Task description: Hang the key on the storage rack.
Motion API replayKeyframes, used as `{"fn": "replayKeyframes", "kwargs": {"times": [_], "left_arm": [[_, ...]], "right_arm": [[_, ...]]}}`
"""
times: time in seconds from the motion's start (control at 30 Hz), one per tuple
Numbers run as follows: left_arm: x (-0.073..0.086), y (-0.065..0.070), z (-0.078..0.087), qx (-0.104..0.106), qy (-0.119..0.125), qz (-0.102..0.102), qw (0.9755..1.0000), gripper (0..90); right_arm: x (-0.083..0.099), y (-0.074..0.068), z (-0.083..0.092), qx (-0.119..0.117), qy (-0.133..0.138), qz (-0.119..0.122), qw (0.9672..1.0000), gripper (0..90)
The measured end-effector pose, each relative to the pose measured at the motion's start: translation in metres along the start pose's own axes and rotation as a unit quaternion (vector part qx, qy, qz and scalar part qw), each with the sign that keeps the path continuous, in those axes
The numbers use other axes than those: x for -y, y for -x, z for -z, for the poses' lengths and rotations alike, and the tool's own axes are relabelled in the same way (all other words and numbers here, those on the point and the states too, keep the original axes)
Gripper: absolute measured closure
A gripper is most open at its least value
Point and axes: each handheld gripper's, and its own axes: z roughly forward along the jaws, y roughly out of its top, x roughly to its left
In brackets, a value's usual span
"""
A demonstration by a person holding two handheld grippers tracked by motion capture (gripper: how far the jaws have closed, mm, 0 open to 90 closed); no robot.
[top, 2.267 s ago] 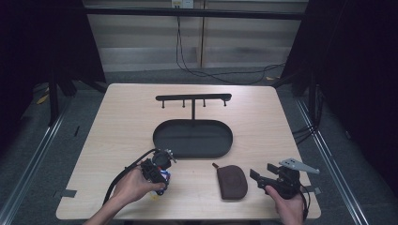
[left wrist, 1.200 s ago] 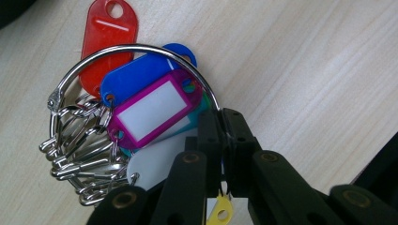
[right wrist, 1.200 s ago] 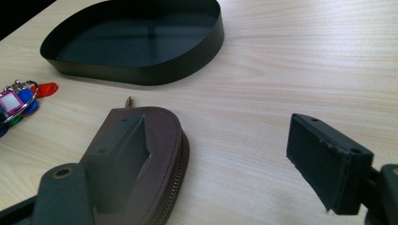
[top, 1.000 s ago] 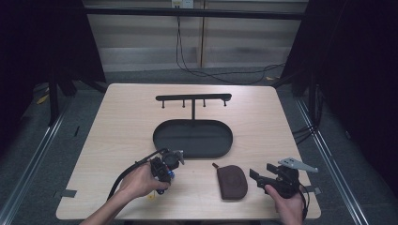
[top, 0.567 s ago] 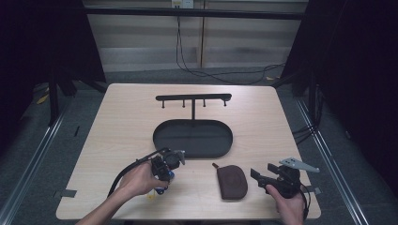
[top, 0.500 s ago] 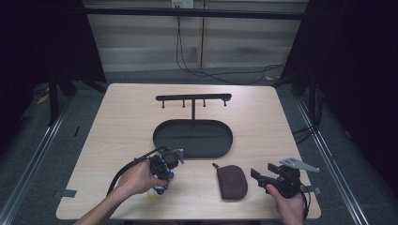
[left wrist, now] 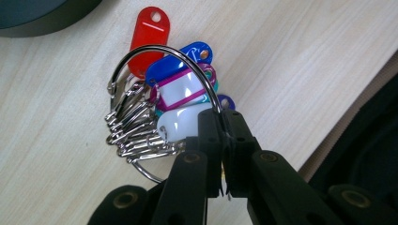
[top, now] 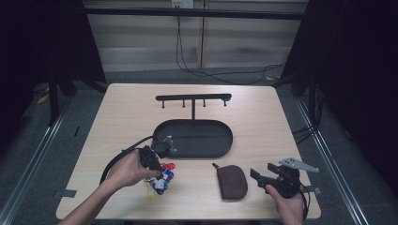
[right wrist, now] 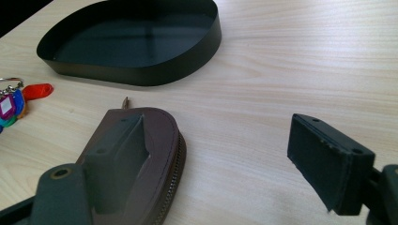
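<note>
Key ring [left wrist: 165, 84]: your left gripper has it, near the table's near-left part, just near of the tray's left end; the wire loop runs between the closed jaws.
Tags: a red tag [left wrist: 149, 35], a blue one and a white one with a purple border hang on the ring, bunched together; the red one lies flat on the wood, farthest from your jaws.
Small rings: a cluster of silver split rings hangs at the left of the big loop in the left gripper view.
Left gripper [left wrist: 224, 129]: your jaws are pinched together on the wire of the key ring, with no gap showing between the pads.
Left hand [top: 129, 168]: it wraps the gripper body, with the cable looping out to the left.
Pouch [top: 231, 182]: a brown zip pouch lies flat on the table, right of the keys and well apart from them.
Right gripper [right wrist: 220, 164]: your jaws stand wide apart and hold nothing; one jaw sits over the pouch's edge in the right gripper view.
Tray [top: 220, 152]: black oval, mid-table, far of both the keys and the pouch.
Hook rack [top: 193, 98]: it stands just beyond the tray.
</note>
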Motion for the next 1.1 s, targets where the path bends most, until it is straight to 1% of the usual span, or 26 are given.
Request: {"fn": "replayKeyframes", "kwargs": {"times": [0.07, 0.13, 0.17, 0.23, 0.3, 0.33, 0.37, 0.4, 0.43, 0.47, 0.5, 0.53, 0.57, 0.6, 0.63, 0.67, 0.7, 0.77, 0.8, 0.83, 0.9, 0.93, 1.03, 1.1], "left_arm": [[0.000, -0.001, 0.002, -0.001, 0.002, 0.001, 1.0000, 87.8], [0.002, -0.004, 0.009, -0.003, 0.009, 0.001, 0.9999, 87.8], [0.003, -0.005, 0.011, -0.007, 0.016, 0.004, 0.9998, 87.8], [0.004, -0.007, 0.016, -0.004, 0.015, -0.001, 0.9999, 87.9], [0.005, -0.008, 0.023, -0.005, 0.018, 0.000, 0.9998, 87.9], [0.005, -0.009, 0.026, -0.005, 0.020, 0.005, 0.9998, 87.9], [0.005, -0.009, 0.026, -0.005, 0.020, 0.005, 0.9998, 88.0], [0.005, -0.012, 0.033, -0.011, 0.023, 0.010, 0.9996, 88.1], [0.005, -0.012, 0.033, -0.011, 0.023, 0.010, 0.9996, 88.1], [0.005, -0.014, 0.041, -0.007, 0.031, 0.016, 0.9994, 88.1], [0.005, -0.015, 0.045, -0.007, 0.032, 0.012, 0.9994, 88.2], [0.005, -0.015, 0.045, -0.007, 0.032, 0.012, 0.9994, 88.2], [0.006, -0.017, 0.054, -0.003, 0.039, 0.008, 0.9992, 88.2], [0.006, -0.017, 0.058, -0.005, 0.044, 0.007, 0.9990, 88.2], [0.006, -0.017, 0.058, -0.005, 0.044, 0.007, 0.9990, 88.2], [0.007, -0.018, 0.064, -0.013, 0.048, 0.011, 0.9987, 88.2], [0.006, -0.018, 0.066, -0.015, 0.047, 0.007, 0.9988, 88.2], [0.006, -0.017, 0.068, -0.013, 0.045, 0.008, 0.9989, 88.2], [0.006, -0.017, 0.070, -0.022, 0.041, 0.007, 0.9989, 88.2], [0.005, -0.016, 0.072, -0.026, 0.034, 0.004, 0.9991, 88.3], [0.004, -0.015, 0.073, -0.029, 0.037, 0.008, 0.9989, 88.3], [0.004, -0.015, 0.075, -0.031, 0.035, 0.006, 0.9989, 88.3], [0.002, -0.014, 0.084, -0.037, 0.035, 0.011, 0.9986, 88.3], [0.001, -0.013, 0.087, -0.038, 0.034, 0.011, 0.9987, 88.4]], "right_arm": [[0.000, 0.000, -0.001, 0.000, -0.001, 0.001, 1.0000, 19.9], [0.000, 0.000, -0.001, 0.000, -0.001, 0.001, 1.0000, 19.9], [0.000, 0.000, -0.001, 0.000, -0.001, 0.000, 1.0000, 19.9], [0.000, 0.000, -0.001, 0.001, -0.001, 0.001, 1.0000, 19.9], [0.000, 0.000, -0.001, 0.002, -0.002, 0.002, 1.0000, 19.9], [0.000, 0.000, -0.001, 0.001, -0.003, 0.001, 1.0000, 19.9], [0.000, 0.000, -0.001, 0.000, -0.002, 0.000, 1.0000, 19.9], [0.000, 0.000, -0.002, 0.000, -0.002, 0.001, 1.0000, 19.9], [0.000, -0.001, -0.002, 0.000, -0.002, 0.001, 1.0000, 19.9], [0.000, -0.001, -0.002, 0.000, -0.002, 0.002, 1.0000, 19.9], [0.000, -0.001, -0.002, -0.001, -0.002, 0.003, 1.0000, 19.9], [0.000, -0.001, -0.002, -0.001, -0.002, 0.003, 1.0000, 19.9], [0.000, -0.001, -0.002, -0.001, -0.002, 0.001, 1.0000, 19.9], [0.000, 0.000, -0.002, -0.001, -0.002, 0.001, 1.0000, 19.9], [0.000, 0.000, -0.002, -0.001, -0.002, 0.000, 1.0000, 19.9], [0.000, 0.000, -0.001, -0.001, -0.001, -0.001, 1.0000, 19.9], [0.000, 0.000, -0.001, -0.001, -0.001, -0.001, 1.0000, 19.9], [0.000, 0.000, -0.001, -0.001, -0.001, -0.001, 1.0000, 19.9], [-0.001, 0.000, -0.001, 0.000, 0.000, -0.001, 1.0000, 19.8], [-0.001, 0.001, -0.001, 0.003, 0.001, -0.002, 1.0000, 19.7], [-0.001, 0.002, -0.001, 0.003, 0.001, -0.004, 1.0000, 19.7], [-0.001, 0.002, -0.001, 0.003, 0.001, -0.004, 1.0000, 19.7], [-0.001, 0.003, -0.001, 0.003, 0.001, -0.004, 1.0000, 19.5], [-0.001, 0.003, -0.001, 0.002, 0.000, -0.004, 1.0000, 19.4]]}}
